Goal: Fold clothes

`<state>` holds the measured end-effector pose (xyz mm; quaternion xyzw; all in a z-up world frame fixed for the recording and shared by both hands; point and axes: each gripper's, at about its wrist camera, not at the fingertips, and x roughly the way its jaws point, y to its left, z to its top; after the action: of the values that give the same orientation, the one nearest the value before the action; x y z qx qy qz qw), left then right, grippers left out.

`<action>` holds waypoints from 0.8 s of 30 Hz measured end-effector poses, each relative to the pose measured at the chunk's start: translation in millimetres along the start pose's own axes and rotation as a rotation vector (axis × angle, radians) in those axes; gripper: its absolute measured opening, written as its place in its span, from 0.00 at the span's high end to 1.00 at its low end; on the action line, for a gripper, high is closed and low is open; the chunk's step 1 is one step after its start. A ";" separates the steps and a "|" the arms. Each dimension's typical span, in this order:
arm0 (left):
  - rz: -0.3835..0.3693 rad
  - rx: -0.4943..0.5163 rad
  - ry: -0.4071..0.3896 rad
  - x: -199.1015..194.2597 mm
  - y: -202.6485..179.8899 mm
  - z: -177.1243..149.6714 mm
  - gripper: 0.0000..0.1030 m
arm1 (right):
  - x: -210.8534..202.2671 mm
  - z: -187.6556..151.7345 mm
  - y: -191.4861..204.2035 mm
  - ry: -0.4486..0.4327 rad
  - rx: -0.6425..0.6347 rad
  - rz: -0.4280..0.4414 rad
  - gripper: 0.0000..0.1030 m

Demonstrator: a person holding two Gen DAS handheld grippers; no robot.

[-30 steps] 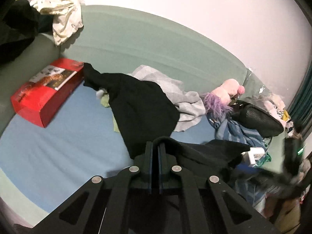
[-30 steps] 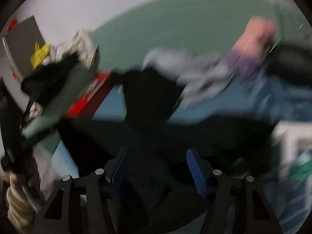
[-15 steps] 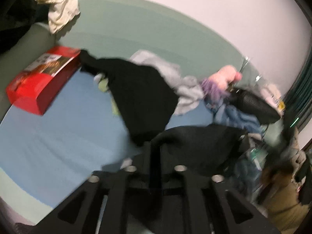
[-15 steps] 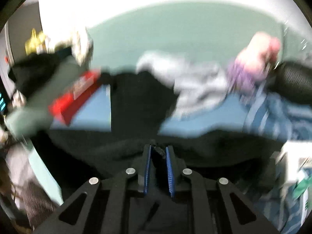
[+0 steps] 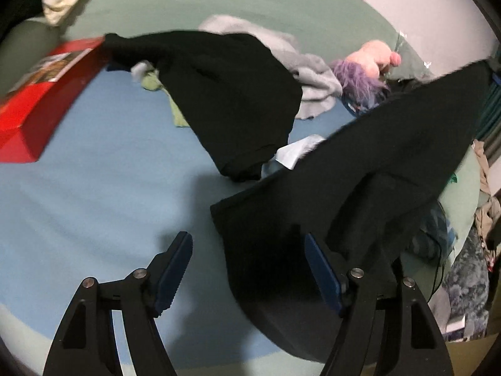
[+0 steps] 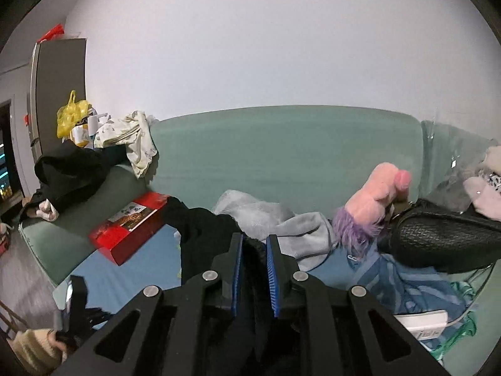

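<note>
A black garment (image 5: 369, 169) hangs stretched from the upper right down over the blue sofa seat (image 5: 94, 200) in the left wrist view. My left gripper (image 5: 247, 253) is open; the cloth drapes over its right finger (image 5: 322, 269) and is not clamped. My right gripper (image 6: 253, 253) is shut on a bunch of that black garment (image 6: 254, 257), held up above the seat. A second black garment (image 5: 231, 94) lies spread on the seat further back; it also shows in the right wrist view (image 6: 203, 232).
A red box (image 5: 40, 94) lies at the seat's left. A grey garment (image 5: 300, 62), a pink and purple plush toy (image 5: 366, 69) and a black bag (image 6: 438, 238) lie by the green backrest (image 6: 281, 153). More clothes pile on the left armrest (image 6: 72, 172).
My left gripper has opened and let go of the black garment. My right gripper has shut on it and lifted it up to the right.
</note>
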<state>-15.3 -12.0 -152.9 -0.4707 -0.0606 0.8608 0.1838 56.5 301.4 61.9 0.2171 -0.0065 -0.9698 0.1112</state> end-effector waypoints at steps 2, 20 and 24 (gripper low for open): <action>0.008 -0.014 0.026 14.9 5.3 7.9 0.28 | -4.2 -2.5 0.0 0.005 0.000 -0.019 0.85; -0.139 -0.418 0.047 51.4 26.0 14.5 0.96 | -13.8 -38.0 -57.6 0.093 0.219 -0.133 0.84; -0.259 -0.564 -0.151 -15.8 54.0 33.3 0.96 | -13.0 -17.5 -45.7 0.044 0.217 -0.107 0.85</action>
<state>-49.3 -65.6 -137.1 -0.4261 -0.3698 0.8121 0.1492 65.6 349.4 48.8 0.2489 -0.0975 -0.9630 0.0354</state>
